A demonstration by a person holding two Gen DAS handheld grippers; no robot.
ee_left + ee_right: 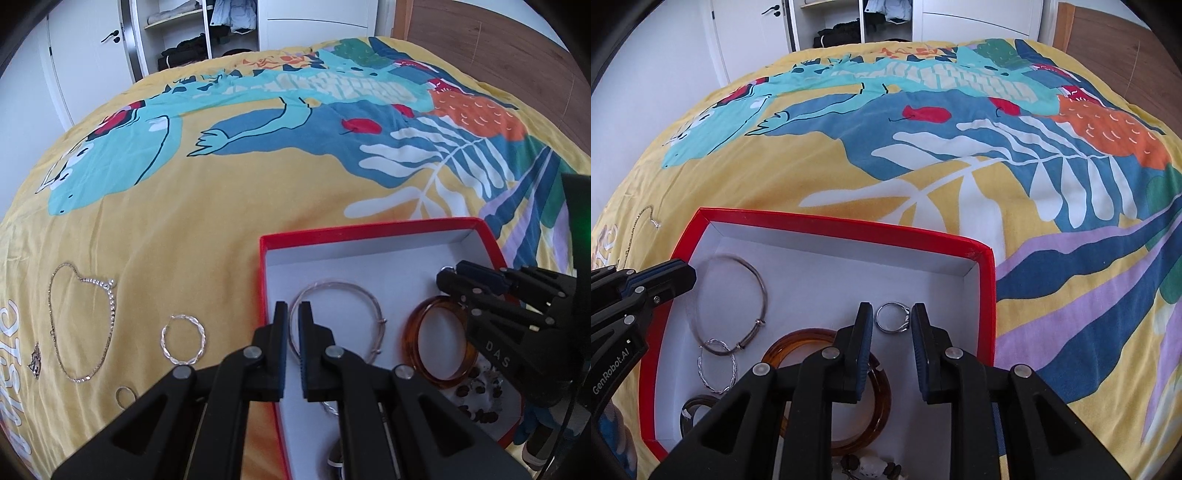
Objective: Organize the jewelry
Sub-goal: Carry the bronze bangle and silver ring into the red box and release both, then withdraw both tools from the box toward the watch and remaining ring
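A red box [263, 266] [986, 295] with a white inside lies on the bed. In it are a thin silver bangle [371, 295] [762, 291], an amber bangle [417, 332] [882, 398], a twisted silver hoop [701, 373], a silver ring [892, 317] and dark beads [476, 391]. My right gripper [891, 319] is open with the ring lying between its fingertips; it also shows in the left wrist view [448, 280]. My left gripper [293, 314] is nearly shut and empty over the box's left edge. On the bedspread lie a chain necklace [55, 332], a twisted hoop [183, 339] and a small ring [123, 395].
The yellow bedspread [221, 206] with a dinosaur print covers the bed. A small dark brooch [35, 360] lies at the far left. White wardrobe doors and open shelves [192, 33] stand beyond the bed. A wooden headboard [498, 40] is at the far right.
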